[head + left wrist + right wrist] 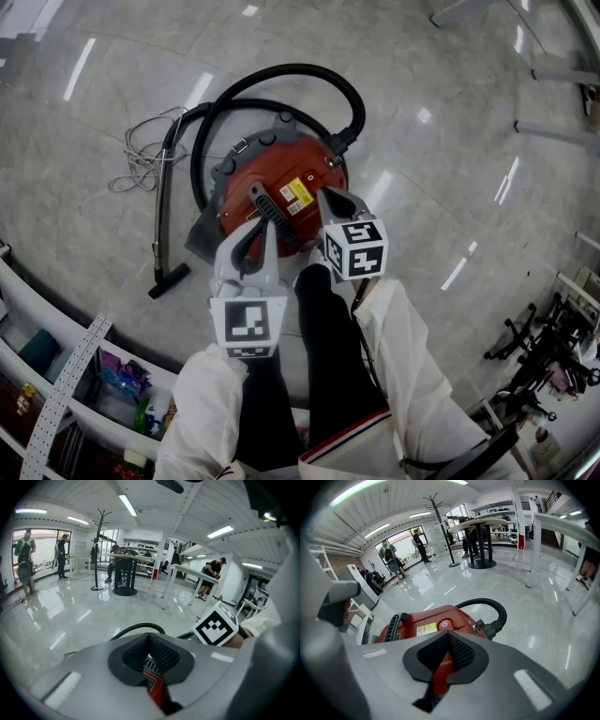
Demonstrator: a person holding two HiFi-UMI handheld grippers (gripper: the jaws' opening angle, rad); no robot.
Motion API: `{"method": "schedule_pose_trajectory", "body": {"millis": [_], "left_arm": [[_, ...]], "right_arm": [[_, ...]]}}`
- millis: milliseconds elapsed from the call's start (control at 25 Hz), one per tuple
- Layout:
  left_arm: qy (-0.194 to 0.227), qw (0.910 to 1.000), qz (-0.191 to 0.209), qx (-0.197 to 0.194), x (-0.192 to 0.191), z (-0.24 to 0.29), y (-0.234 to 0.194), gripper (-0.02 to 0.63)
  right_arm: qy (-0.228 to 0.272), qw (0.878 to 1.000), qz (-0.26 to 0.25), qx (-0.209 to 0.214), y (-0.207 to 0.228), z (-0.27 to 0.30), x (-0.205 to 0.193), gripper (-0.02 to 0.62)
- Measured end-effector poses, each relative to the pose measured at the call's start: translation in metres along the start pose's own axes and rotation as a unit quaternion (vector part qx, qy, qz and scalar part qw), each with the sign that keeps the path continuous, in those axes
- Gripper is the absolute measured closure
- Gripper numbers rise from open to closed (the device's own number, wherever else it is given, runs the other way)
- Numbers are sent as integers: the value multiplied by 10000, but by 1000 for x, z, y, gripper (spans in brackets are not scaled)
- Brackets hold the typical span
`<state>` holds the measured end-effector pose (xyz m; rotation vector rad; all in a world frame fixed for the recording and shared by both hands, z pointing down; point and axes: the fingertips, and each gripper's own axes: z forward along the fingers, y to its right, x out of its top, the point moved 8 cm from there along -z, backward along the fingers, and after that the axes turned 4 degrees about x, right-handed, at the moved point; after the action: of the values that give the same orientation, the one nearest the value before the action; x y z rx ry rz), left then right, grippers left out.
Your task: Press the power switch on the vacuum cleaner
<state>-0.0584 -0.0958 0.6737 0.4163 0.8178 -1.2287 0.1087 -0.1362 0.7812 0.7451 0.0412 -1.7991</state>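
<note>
— Where's the vacuum?
— The round red plastic vacuum cleaner (281, 192) sits on the glossy grey floor (422, 112), right below both tools. The left hand-held gripper (150, 639) has its jaws together, holding nothing. The right hand-held gripper (449, 634) is the same, and nearest the small red power switch (444, 625).
— Grab anything?
— No need, I'd say. The shell looks hard and slick and the button probably stiff, so push straight down with closed tips.
</note>
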Motion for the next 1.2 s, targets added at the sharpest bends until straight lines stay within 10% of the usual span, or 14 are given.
{"method": "schedule_pose_trajectory", "body": {"millis": [1200], "left_arm": [[-54, 10000, -52, 3, -5, 3, -3, 606]], "right_arm": [[-167, 9998, 50, -32, 4, 4, -4, 595]]}}
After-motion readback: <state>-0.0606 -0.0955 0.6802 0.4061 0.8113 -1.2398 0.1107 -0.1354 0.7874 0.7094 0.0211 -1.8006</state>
